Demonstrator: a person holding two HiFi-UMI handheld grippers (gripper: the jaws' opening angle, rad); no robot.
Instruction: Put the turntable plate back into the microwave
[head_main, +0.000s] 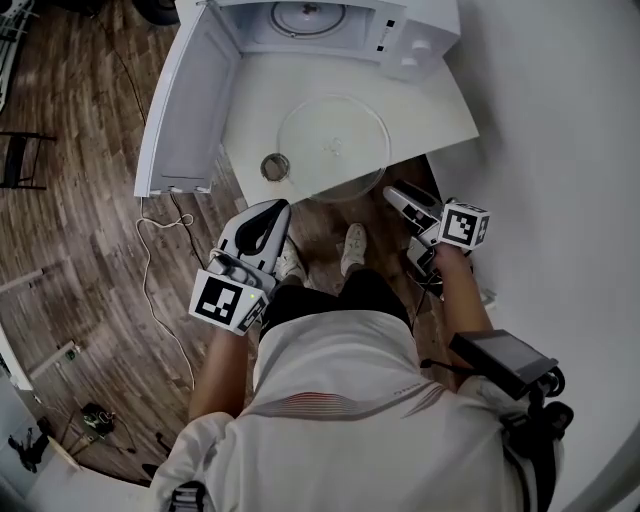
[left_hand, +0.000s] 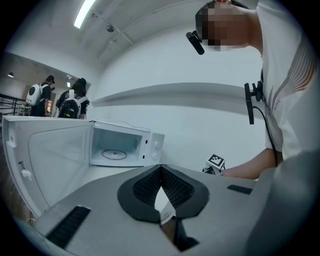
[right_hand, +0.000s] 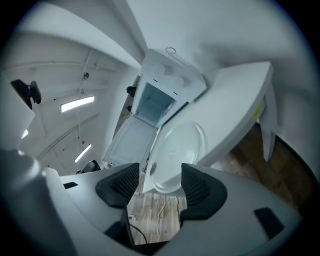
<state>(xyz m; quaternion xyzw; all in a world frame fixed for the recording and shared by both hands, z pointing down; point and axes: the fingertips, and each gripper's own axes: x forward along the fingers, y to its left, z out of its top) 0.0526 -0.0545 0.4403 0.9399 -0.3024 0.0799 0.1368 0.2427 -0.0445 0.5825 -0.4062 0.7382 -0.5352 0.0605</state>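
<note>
Far left, the microwave door (head_main: 185, 105) hangs wide open, swung out past the bench's left edge over the wooden floor (head_main: 80, 230). Below it, off the bench's near edge, the left hand-held gripper (head_main: 278, 210) sits low and points toward the bench; in the left gripper view its jaws (left_hand: 161, 172) are pressed together at the tips with nothing between them.

Moving in, a small round ring-shaped piece (head_main: 275, 166) lies on the bench (head_main: 250, 110) close to the near edge. Right beside it is the turntable plate (head_main: 335, 148), clear glass, lying flat on the bench in front of the open microwave (head_main: 330, 25), its near rim poking out over the near edge. The microwave stands at the far edge, cavity empty of the plate.

On the right, the right hand-held gripper (head_main: 393, 196) is just beside the plate's near-right rim. In the right gripper view its jaws (right_hand: 160, 187) are spread wide; the plate (right_hand: 177, 150) shows in the gap ahead of them, and the pads do not press on it.
</note>
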